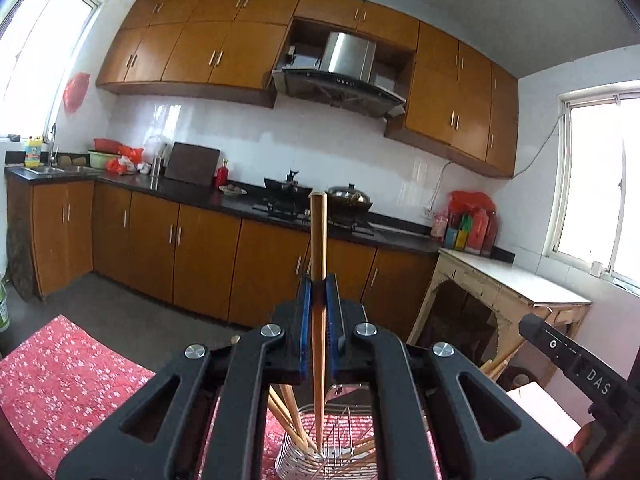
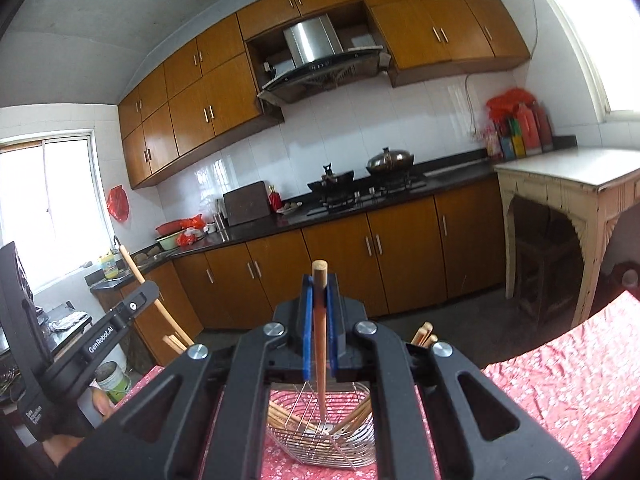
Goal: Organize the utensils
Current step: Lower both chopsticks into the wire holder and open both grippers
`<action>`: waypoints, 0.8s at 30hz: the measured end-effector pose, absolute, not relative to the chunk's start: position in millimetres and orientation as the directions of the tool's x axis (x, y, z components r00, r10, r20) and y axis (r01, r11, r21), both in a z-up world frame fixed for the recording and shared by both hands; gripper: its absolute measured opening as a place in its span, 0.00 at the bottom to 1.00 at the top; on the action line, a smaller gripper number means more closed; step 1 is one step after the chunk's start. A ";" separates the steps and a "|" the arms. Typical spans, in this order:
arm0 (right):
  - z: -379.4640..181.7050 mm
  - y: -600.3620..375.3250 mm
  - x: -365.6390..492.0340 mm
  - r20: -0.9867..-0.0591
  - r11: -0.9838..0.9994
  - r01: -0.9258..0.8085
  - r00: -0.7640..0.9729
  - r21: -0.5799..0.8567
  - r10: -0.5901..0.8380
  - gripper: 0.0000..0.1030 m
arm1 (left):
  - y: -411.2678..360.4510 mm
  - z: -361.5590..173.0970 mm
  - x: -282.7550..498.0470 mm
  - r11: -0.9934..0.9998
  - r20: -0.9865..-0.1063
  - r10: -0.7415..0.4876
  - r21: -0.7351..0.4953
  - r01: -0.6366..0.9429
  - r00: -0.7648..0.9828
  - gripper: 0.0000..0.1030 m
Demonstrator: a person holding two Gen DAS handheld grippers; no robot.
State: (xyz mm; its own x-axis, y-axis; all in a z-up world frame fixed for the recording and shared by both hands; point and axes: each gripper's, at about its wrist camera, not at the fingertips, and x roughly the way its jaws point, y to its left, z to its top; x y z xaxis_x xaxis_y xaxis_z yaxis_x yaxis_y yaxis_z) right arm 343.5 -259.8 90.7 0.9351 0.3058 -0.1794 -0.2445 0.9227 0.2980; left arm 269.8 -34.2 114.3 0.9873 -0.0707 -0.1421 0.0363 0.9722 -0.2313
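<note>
Now | we hold one chopstick (image 1: 319,240) in left gripper (image 1: 319,280), another chopstick (image 2: 319,304) in right gripper (image 2: 319,280), jaws clamped narrow | tips over wire holder (image 2: 352,440) on red-clothed counter (image 2: 560,380) | risk: tilted release may miss holder, or sticks collide.

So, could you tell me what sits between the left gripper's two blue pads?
In the left wrist view, a single wooden chopstick is clamped upright between the left gripper pads, its lower tip inside the wire holder.
</note>
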 end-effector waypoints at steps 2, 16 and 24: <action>87.4 -257.8 350.5 -0.194 0.921 -0.245 0.930 0.303 0.311 0.07 | -36.7 111.7 273.3 0.972 -0.155 -0.078 -0.230 0.040 0.985 0.07; 56.1 -262.8 365.5 -0.299 0.930 -0.157 0.917 0.333 0.262 0.30 | -33.9 92.2 283.6 0.980 -0.259 -0.059 -0.196 0.007 0.964 0.09; 73.1 -273.5 324.6 -0.237 0.949 -0.125 0.951 0.290 0.197 0.49 | -20.9 110.5 253.5 0.977 -0.203 -0.034 -0.211 -0.009 0.978 0.41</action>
